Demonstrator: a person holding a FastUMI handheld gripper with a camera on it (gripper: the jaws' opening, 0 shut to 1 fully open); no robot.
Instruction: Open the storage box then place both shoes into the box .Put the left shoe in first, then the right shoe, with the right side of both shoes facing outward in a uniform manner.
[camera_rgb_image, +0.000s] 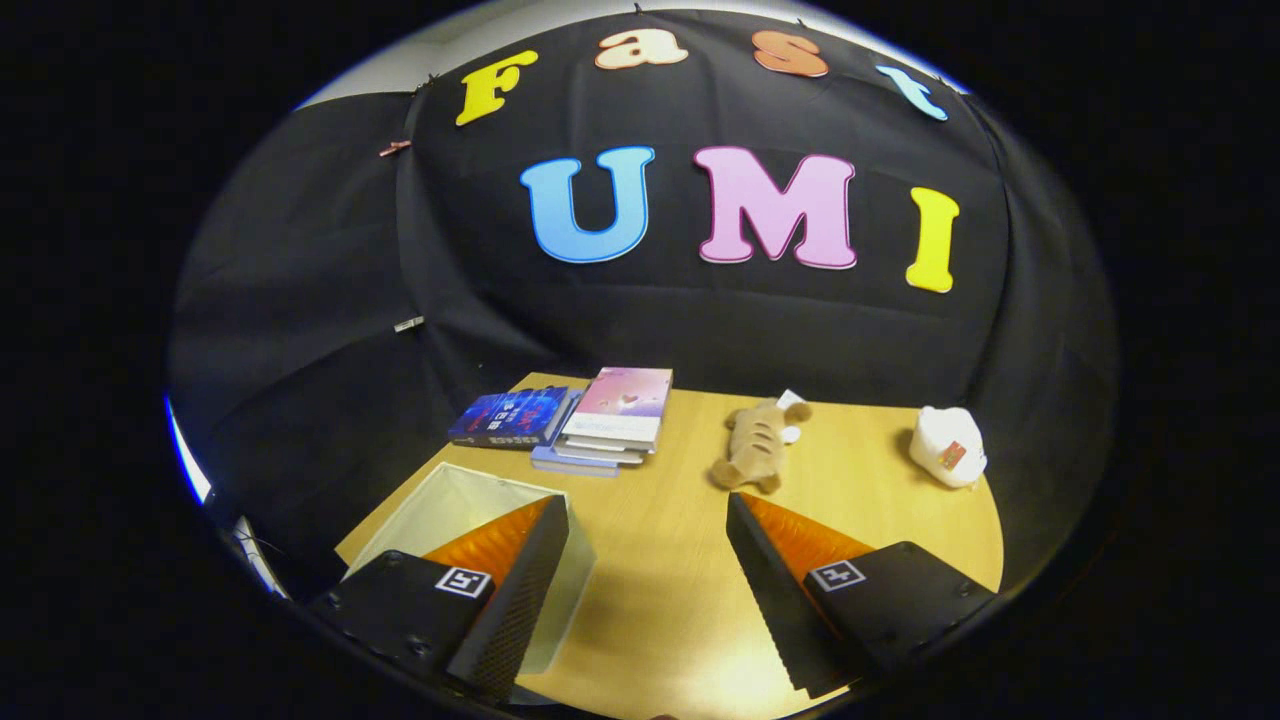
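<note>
1. Two fingers of the hand-held gripper (648, 590) stand wide apart above the surface (660, 560), with nothing between them but bare wood grain; they grip nothing.
2. Under and just beyond the left finger sits the storage box (455, 505), a pale, translucent container with its inside showing from above. The left finger overlaps the box's near right corner in the picture; whether it touches the box cannot be told.
3. Whether the box has a lid, and where that lid is, cannot be told from this angle.
4. Beyond the fingers, towards the far edge of the surface, lies a stack of books (612, 420) topped by one with a pink cover.
5. Touching that stack on its left side is a dark blue book (510, 417), lying flat.
6. Right of the books, well apart from them, a tan plush toy (758, 445) lies stretched out on the wood, roughly ahead of the right finger.
7. Further right, near the edge of the surface, rests a white plush toy (948, 447) with a small coloured tag on it.
8. Behind everything hangs the black cloth wall (300, 300) of the booth.
</note>
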